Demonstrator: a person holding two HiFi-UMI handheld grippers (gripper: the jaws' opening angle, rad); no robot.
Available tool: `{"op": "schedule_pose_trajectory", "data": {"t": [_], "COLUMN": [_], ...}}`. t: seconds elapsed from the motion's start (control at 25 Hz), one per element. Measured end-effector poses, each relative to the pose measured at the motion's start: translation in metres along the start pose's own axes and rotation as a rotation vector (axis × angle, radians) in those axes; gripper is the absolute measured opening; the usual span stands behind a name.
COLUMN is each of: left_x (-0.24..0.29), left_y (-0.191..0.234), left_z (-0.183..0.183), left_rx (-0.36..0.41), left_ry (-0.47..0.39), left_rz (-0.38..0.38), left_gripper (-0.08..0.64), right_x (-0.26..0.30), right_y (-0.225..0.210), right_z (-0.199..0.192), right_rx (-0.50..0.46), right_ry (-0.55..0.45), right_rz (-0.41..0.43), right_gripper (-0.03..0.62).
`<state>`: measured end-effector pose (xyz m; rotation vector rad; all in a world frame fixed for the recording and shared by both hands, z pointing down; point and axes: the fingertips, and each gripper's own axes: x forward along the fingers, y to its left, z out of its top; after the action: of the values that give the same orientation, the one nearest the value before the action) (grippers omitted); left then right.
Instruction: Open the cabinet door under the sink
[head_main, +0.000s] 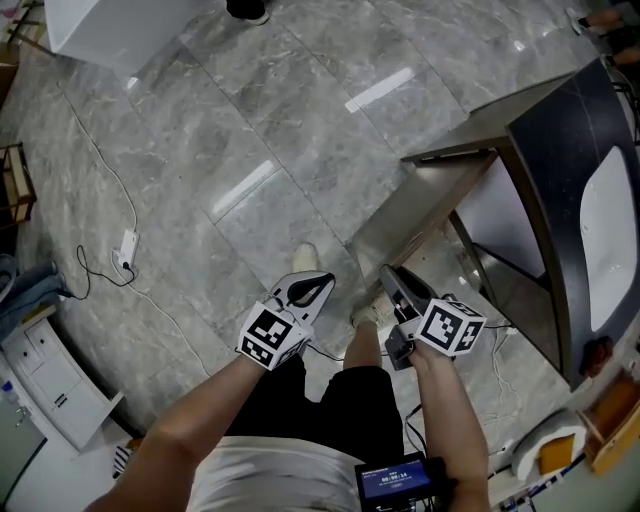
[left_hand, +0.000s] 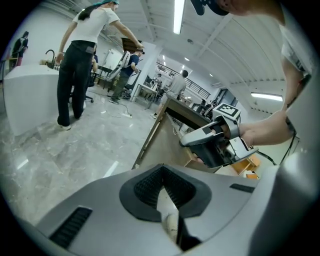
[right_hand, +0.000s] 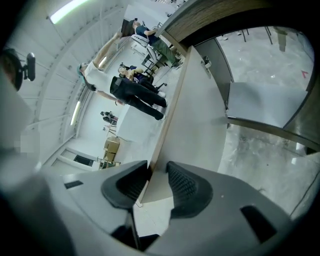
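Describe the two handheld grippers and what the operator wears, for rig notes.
Left gripper and right gripper: pale grey moulded shells with black ribbed pads; the right one shows more black. Each carries a white cube printed with black square markers. A thin black cable runs off by the left one. Operator: white short-sleeved top, black shorts.

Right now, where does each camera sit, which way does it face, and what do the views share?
Head view: on the person's head, steeply down at the floor; both forearms, the left gripper and the right gripper show.
Left gripper view: on the shut left gripper, facing across to the cabinet door; the right hand on the right gripper shows.
Right gripper view: on the right gripper, along the door, its corner between the open jaws.
Shared: all three show the door.
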<state>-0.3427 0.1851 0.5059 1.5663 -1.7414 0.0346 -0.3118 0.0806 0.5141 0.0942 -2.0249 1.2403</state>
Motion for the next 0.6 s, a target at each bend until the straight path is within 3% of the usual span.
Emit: {"op": "schedule_pose_trajectory", "data": {"t": [0.6], "left_x": [-0.023], "left_y": [0.041], "left_z": [0.003], "left_rx": [-0.027], "left_ry": [-0.01], "left_rz": [0.009], "left_gripper": [0.009], "right_x": [0.062], "right_y": [0.047], "right_z": [0.028], "right_rx": [0.105], "right_ry": [-0.01], "right_rz": [0.076], "right_gripper": [0.143]}}
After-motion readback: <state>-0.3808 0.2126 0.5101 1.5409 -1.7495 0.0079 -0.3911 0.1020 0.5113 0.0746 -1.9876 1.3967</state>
